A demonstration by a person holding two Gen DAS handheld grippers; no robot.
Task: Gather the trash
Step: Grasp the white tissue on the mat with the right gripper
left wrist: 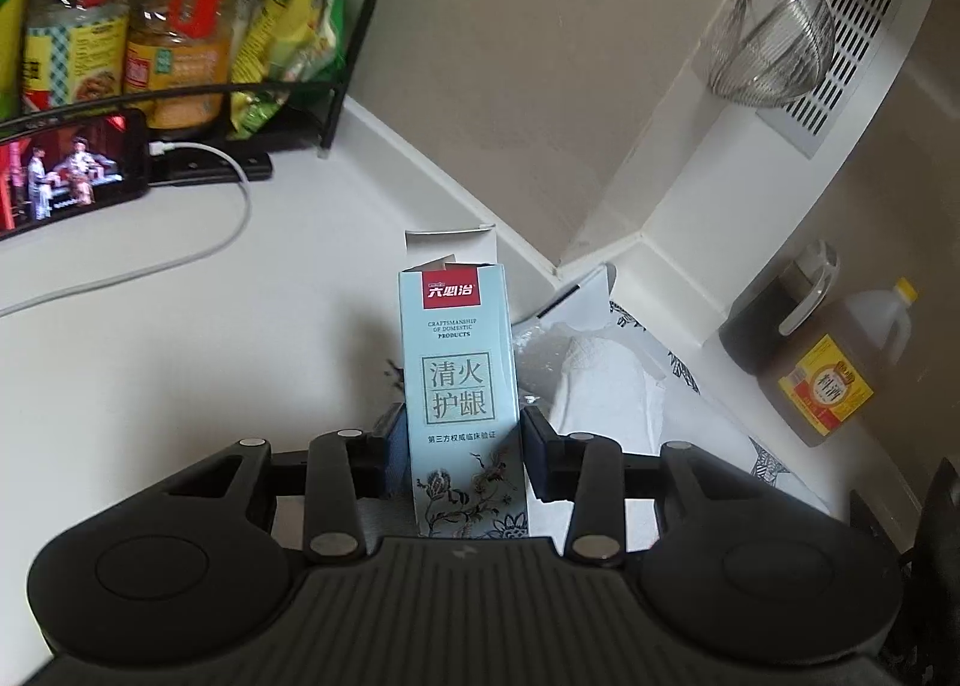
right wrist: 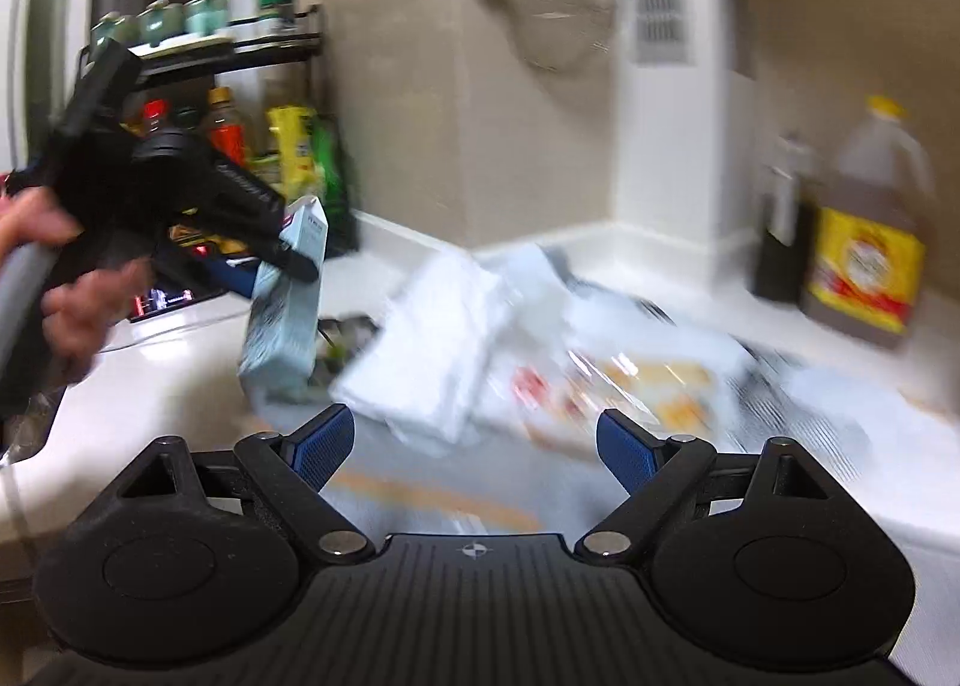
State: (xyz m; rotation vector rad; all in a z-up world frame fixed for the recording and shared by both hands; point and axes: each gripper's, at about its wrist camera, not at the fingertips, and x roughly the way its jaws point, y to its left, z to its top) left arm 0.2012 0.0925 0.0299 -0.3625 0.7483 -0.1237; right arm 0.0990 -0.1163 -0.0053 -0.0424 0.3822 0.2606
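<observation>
My left gripper (left wrist: pixel 462 440) is shut on a pale blue toothpaste box (left wrist: pixel 459 380) with its top flap open, held above the white counter (left wrist: pixel 150 338). The right wrist view shows the same box (right wrist: pixel 285 302) clamped in the left gripper (right wrist: pixel 282 248) at the left. My right gripper (right wrist: pixel 474 446) is open and empty, just in front of a pile of trash: crumpled white paper (right wrist: pixel 432 350) and a clear plastic wrapper (right wrist: pixel 624 380). The paper also shows in the left wrist view (left wrist: pixel 606 386) beside the box. The right wrist view is motion-blurred.
A black wire rack (left wrist: pixel 180 26) of sauce bottles and a phone (left wrist: pixel 66 170) on a white cable stand at the back left. A cooking-wine jug (left wrist: pixel 840 368) and a dark bottle (left wrist: pixel 774 314) stand at the right. A wire strainer (left wrist: pixel 768 50) hangs on the wall.
</observation>
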